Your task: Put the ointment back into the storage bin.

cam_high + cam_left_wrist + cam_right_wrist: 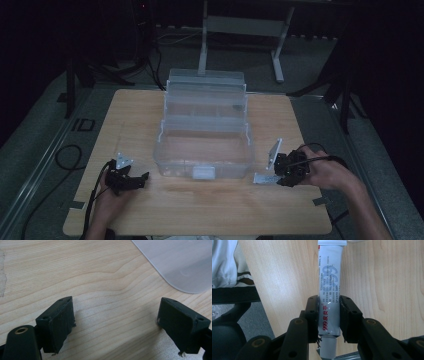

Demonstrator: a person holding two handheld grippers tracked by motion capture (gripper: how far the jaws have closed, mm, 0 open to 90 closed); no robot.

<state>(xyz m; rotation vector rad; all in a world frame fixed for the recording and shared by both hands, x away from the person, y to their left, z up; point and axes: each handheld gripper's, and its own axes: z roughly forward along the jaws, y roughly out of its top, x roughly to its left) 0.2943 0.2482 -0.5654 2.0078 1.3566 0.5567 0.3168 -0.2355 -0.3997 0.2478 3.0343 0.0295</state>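
Observation:
A white ointment tube [329,285] with red and grey print runs lengthwise between the jaws of my right gripper [329,299], which is shut on its lower half; the ribbed cap [328,347] points back toward the camera. From above, that gripper [278,179] hovers right of the box's front corner, with the tube [262,178] sticking out to the left. A clear plastic organiser box [202,162] stands open mid-table with its stepped trays raised behind it. My left gripper [140,176] rests low at the front left, and its jaws [116,301] stand wide open over bare wood.
A rounded corner of the clear box [185,262] lies ahead and right of the left gripper. The wooden table [200,210] ends close behind both hands. White clothing [224,262] and a dark chair [227,322] lie beyond the table edge. Cables [65,155] trail on the floor at left.

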